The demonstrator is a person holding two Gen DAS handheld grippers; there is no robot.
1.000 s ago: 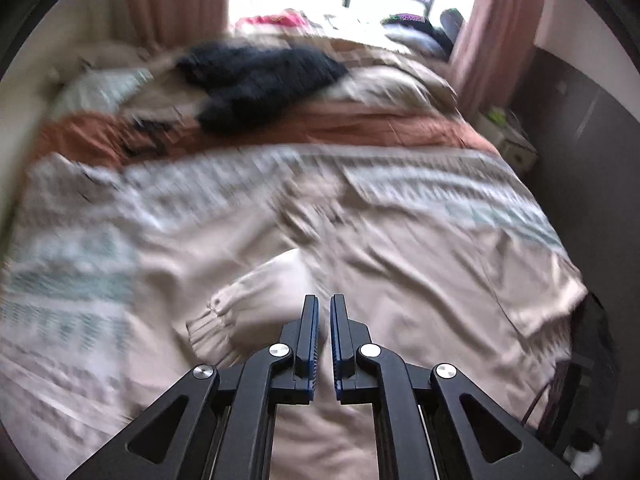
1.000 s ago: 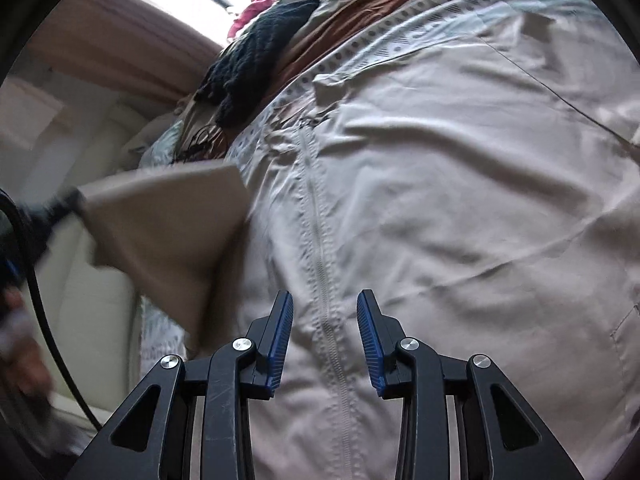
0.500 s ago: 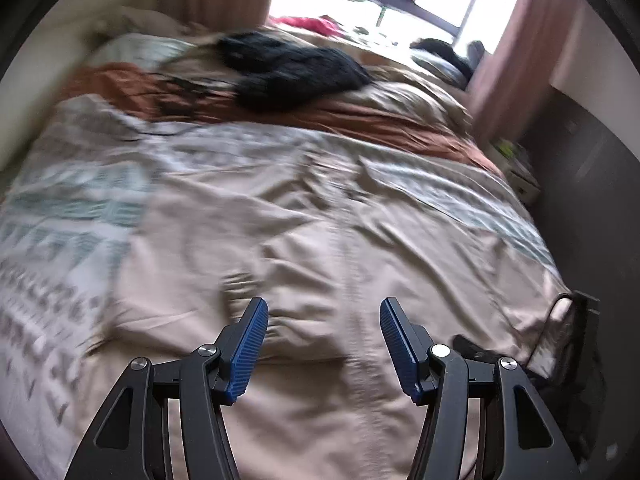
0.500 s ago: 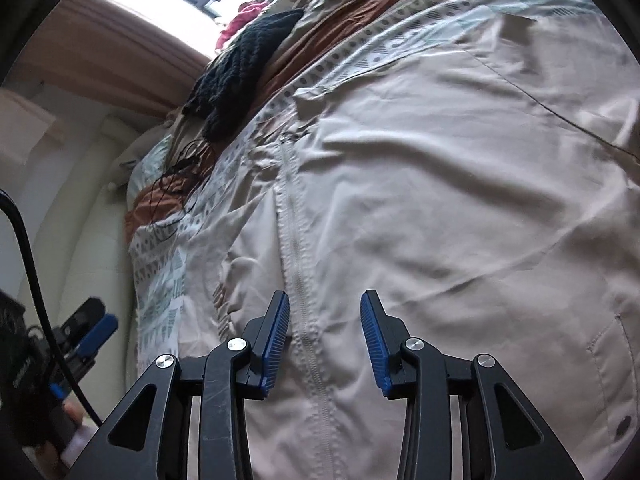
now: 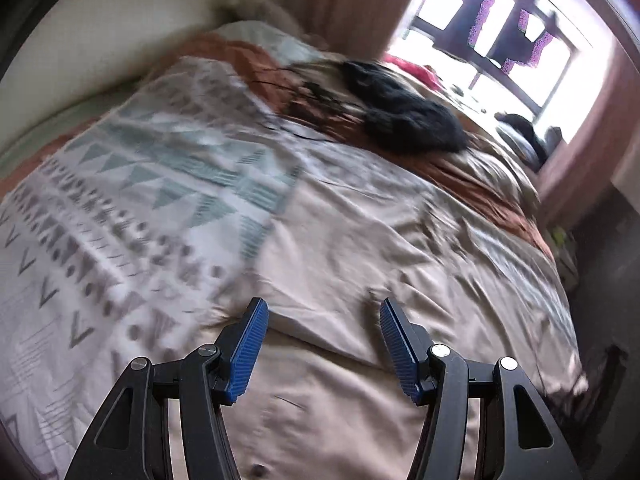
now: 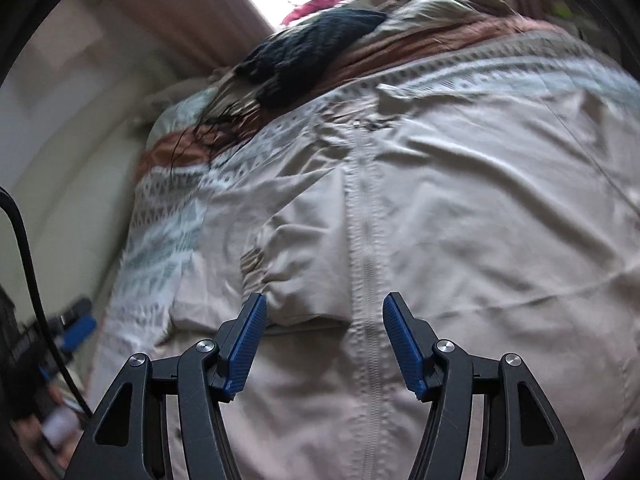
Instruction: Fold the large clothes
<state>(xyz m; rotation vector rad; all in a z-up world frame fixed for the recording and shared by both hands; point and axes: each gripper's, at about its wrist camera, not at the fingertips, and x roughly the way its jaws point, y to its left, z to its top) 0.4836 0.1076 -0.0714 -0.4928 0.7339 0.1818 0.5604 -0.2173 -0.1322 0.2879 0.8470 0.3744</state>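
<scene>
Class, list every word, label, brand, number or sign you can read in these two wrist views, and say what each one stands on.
None can be read: no lettering shows on the beige jacket, the patterned bedspread or either gripper.
The bedspread carries only triangles, dots and chevrons, blurred by motion.

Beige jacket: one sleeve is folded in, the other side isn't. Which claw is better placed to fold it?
Probably right. The right claw, opening and empty, hangs over the beige jacket by its zipper, unfolded side beyond. The left claw sits above the folded sleeve.
</scene>
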